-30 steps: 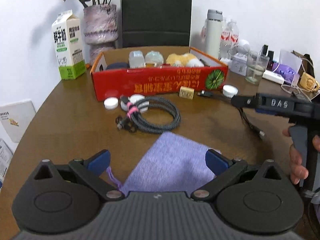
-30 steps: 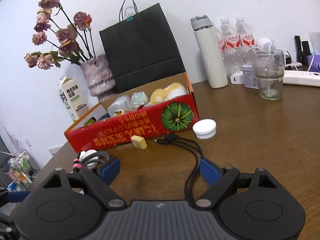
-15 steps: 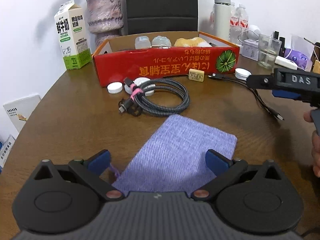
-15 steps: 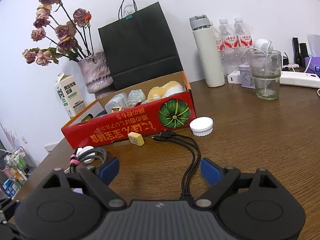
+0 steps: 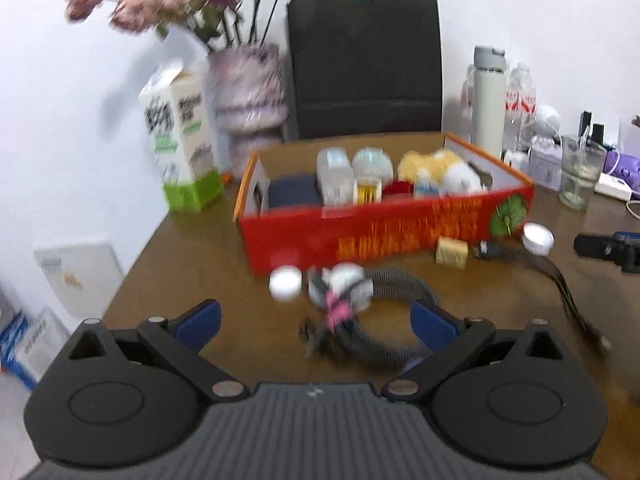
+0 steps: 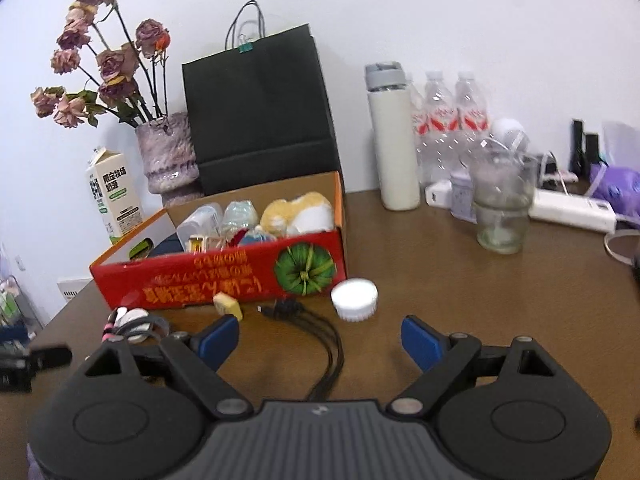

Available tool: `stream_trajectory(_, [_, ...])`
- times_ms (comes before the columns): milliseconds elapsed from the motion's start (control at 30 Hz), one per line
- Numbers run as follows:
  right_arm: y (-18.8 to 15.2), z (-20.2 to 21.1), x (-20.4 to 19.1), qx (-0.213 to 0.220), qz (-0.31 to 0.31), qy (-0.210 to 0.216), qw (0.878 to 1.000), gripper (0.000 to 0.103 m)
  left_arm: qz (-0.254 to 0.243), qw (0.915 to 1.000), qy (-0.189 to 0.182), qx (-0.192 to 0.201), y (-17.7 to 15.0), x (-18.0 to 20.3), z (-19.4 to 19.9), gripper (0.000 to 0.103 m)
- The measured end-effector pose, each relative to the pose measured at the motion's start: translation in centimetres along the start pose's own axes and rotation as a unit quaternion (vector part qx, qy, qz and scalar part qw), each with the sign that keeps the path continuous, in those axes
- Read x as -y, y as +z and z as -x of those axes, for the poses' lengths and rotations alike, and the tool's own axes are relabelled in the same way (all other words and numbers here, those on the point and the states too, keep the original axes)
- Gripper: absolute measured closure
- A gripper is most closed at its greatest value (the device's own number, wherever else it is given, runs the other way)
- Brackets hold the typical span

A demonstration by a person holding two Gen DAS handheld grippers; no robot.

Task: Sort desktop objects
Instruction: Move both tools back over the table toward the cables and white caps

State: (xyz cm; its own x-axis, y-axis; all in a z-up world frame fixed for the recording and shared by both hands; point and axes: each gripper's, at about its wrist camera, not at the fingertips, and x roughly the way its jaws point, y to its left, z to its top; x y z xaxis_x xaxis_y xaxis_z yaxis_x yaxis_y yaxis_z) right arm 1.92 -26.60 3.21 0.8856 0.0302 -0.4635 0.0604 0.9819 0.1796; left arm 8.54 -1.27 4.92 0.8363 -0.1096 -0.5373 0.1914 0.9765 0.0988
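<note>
A red cardboard box [image 5: 384, 232] [image 6: 224, 276] holds several small items. In front of it lie a coiled braided cable [image 5: 376, 316] with a pink tie, a small white cap [image 5: 285, 282], a yellow eraser block [image 5: 451, 252] [image 6: 228, 306], a black multi-head cable [image 6: 324, 344] [image 5: 560, 284] and a white lid [image 6: 354, 299] [image 5: 538, 238]. My left gripper [image 5: 316, 324] is open and empty, just above the coiled cable. My right gripper [image 6: 320, 338] is open and empty over the black multi-head cable.
A milk carton [image 5: 180, 140], a vase of dried roses [image 5: 248, 96] and a black paper bag [image 5: 364, 64] stand behind the box. A white flask [image 6: 394, 140], water bottles [image 6: 452, 120], a glass [image 6: 502, 204] and a power strip [image 6: 572, 208] crowd the right back.
The left gripper has moved forward and up off the purple cloth, which is out of its view now, and stands over the coiled cable. The right gripper has risen slightly.
</note>
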Motion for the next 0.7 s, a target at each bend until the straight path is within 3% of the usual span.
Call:
stream_trajectory(133, [1.1,-2.8,-0.5,-0.008,0.023,-0.011,1.000,0.020,0.013,0.9985,-0.043,-0.032,1.6,-0.1,-4.1,0.013])
stream_trajectory(233, [1.6,-4.6,0.2,-0.015,0.016,-0.030,0.999,0.022,-0.004,0.9978,-0.040,-0.053,1.0,0.6,-5.9,0.037])
stream_trajectory(300, [1.6,-5.2,0.8,-0.020,0.005,-0.035,0.999,0.023,-0.011,0.9966,-0.046,-0.067,-0.2,0.7,-6.4,0.066])
stream_trajectory(333, [1.5,-5.4,1.1,-0.021,0.001,-0.034,0.999,0.023,-0.012,0.9951,-0.055,-0.081,-0.6,0.8,-6.7,0.069])
stream_trajectory(433, [1.0,-6.2,1.4,-0.031,0.002,-0.033,0.999,0.025,-0.022,0.9962,-0.047,-0.071,-1.0,1.2,-6.5,0.076])
stream_trajectory(500, [0.9,-6.9,1.4,-0.044,0.003,-0.032,0.999,0.031,-0.019,0.9972,-0.042,-0.059,-0.8,1.3,-5.7,0.082])
stream_trajectory(600, [0.9,-7.4,1.2,-0.043,0.019,-0.041,0.998,0.033,-0.012,0.9983,-0.053,-0.022,-0.2,1.3,-3.5,0.085])
stream_trajectory(700, [1.5,-7.9,1.4,-0.039,0.018,-0.053,0.998,0.033,0.006,0.9976,-0.068,0.001,0.6,1.1,-1.7,0.097])
